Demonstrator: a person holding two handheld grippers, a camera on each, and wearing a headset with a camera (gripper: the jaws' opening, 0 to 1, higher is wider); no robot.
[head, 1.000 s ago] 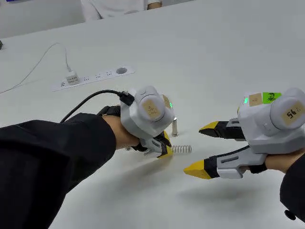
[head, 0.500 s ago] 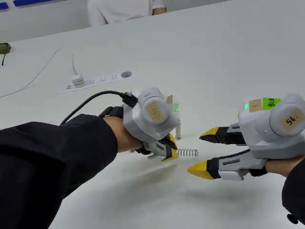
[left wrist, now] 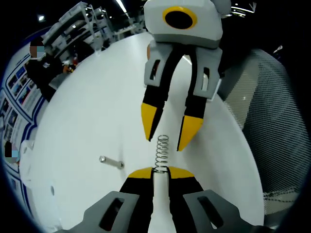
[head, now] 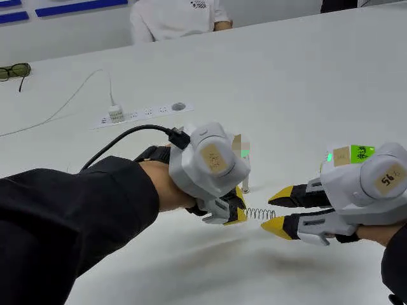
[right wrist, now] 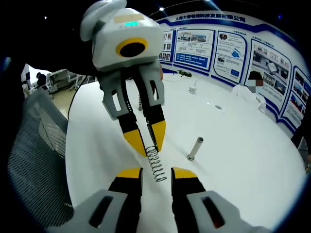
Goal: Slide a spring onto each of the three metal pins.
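One spring (head: 259, 213) is pinched in my left gripper (head: 237, 212). My right gripper (head: 272, 211), spread narrower than before, now flanks its free end from three o'clock.

Table (head: 305, 76): big, white and flat.
Power strip (head: 143, 114): long and white, lying on the far part of the table.
Plug (head: 116, 114): white, stuck in the power strip near its left end.
Cord (head: 70, 101): thin and white, runs from the plug off to the left.
Glasses (head: 14, 70): dark, lying near the table's far left edge.
Person (head: 175, 16): in a white shirt, at the far side of the table.
Posters (right wrist: 228, 48): blue and white, in a row on the wall.
Chair (right wrist: 34, 145): gray mesh, beside the table.
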